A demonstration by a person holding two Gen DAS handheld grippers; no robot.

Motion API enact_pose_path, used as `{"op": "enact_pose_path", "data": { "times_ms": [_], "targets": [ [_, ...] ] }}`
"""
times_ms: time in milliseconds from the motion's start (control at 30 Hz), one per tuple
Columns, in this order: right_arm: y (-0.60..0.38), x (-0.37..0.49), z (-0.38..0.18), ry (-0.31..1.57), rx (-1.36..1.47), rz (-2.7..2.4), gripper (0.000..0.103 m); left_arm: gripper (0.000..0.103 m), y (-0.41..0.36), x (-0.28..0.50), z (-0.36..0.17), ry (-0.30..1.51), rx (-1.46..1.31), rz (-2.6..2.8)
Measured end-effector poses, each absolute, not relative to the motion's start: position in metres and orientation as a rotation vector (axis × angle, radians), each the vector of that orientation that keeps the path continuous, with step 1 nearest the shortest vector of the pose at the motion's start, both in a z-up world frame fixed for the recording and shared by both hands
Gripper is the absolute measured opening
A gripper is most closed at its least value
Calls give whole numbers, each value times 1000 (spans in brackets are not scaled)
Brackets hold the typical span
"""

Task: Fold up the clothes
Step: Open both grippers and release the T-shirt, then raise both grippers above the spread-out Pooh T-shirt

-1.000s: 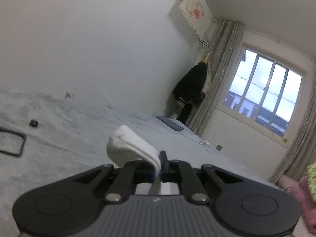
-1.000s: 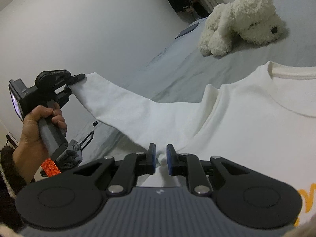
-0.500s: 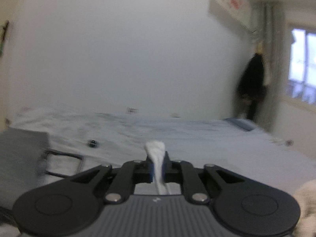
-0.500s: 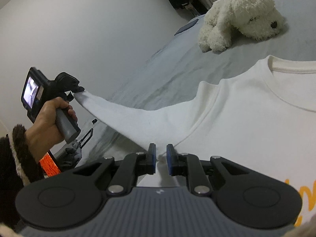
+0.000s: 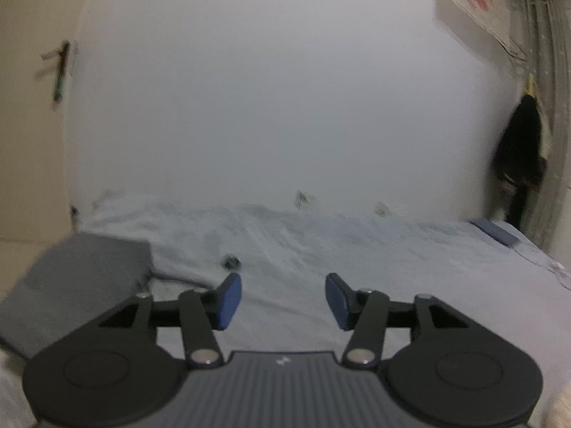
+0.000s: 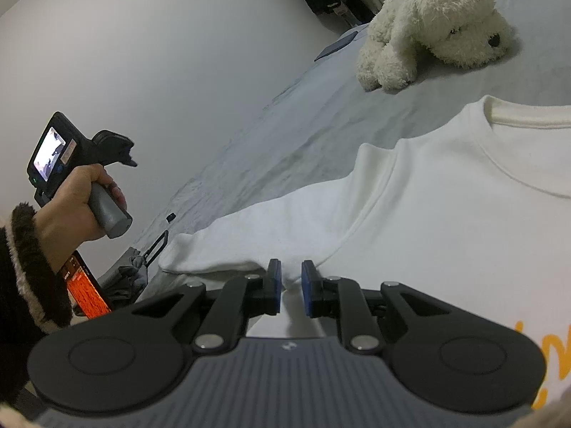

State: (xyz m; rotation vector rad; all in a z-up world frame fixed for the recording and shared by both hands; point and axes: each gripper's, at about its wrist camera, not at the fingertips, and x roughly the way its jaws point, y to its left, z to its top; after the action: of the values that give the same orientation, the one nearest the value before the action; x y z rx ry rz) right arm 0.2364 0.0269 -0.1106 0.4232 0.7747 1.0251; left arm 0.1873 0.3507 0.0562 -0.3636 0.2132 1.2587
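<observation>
A white sweatshirt (image 6: 446, 221) with orange print lies flat on the pale bed (image 6: 285, 135). Its left sleeve (image 6: 267, 228) stretches out across the sheet, with the cuff (image 6: 178, 253) lying loose. My right gripper (image 6: 291, 285) is shut on the fabric near the underarm, pads close together with white cloth between them. In the left wrist view my left gripper (image 5: 282, 299) is open and holds nothing. The right wrist view shows that left gripper (image 6: 125, 149) held by a hand in the air, above and left of the cuff.
A white plush dog (image 6: 435, 25) lies beyond the collar. A grey folded item (image 5: 78, 271) and a small black object (image 5: 232, 261) sit on the sheet at the left. A phone with an orange screen (image 6: 85, 285) is near the bed's edge. A dark coat (image 5: 519, 164) hangs by the curtain.
My left gripper let go of the sleeve cuff and opened; the sleeve dropped onto the bed. The left gripper rose and turned toward the wall. The right gripper stayed put.
</observation>
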Motion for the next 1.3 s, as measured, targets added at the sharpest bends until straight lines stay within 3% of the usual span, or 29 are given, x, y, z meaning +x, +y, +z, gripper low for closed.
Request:
{"op": "enact_pose_path", "data": {
  "times_ms": [333,400,433,467,700,900,1033,1167,1233,1300],
  "targets": [
    [19,237,-106,750,436,992,19,61,301,214,5,385,-446,999],
    [16,238,-104,738,441,977,28,64,292,218,-7,416,-449,937],
    [14,238,-103,732,443,969,40,64,287,221,-12,432,-451,905],
    [13,238,-102,726,445,961,45,64,279,223,-17,446,-449,869],
    [-8,240,-89,662,397,801,45,63,236,235,-48,521,-411,477],
    [-56,242,-62,559,163,450,46,64,215,242,-53,540,-300,193],
    [-102,251,-64,526,151,242,46,63,215,249,-55,547,-305,67],
    [-130,264,-78,574,191,137,46,57,202,266,-57,601,-262,-12],
    [-132,269,-85,597,174,121,40,50,188,277,-63,651,-208,-40],
    [-127,272,-90,608,125,94,34,50,173,283,-72,665,-132,-12]
  ]
}}
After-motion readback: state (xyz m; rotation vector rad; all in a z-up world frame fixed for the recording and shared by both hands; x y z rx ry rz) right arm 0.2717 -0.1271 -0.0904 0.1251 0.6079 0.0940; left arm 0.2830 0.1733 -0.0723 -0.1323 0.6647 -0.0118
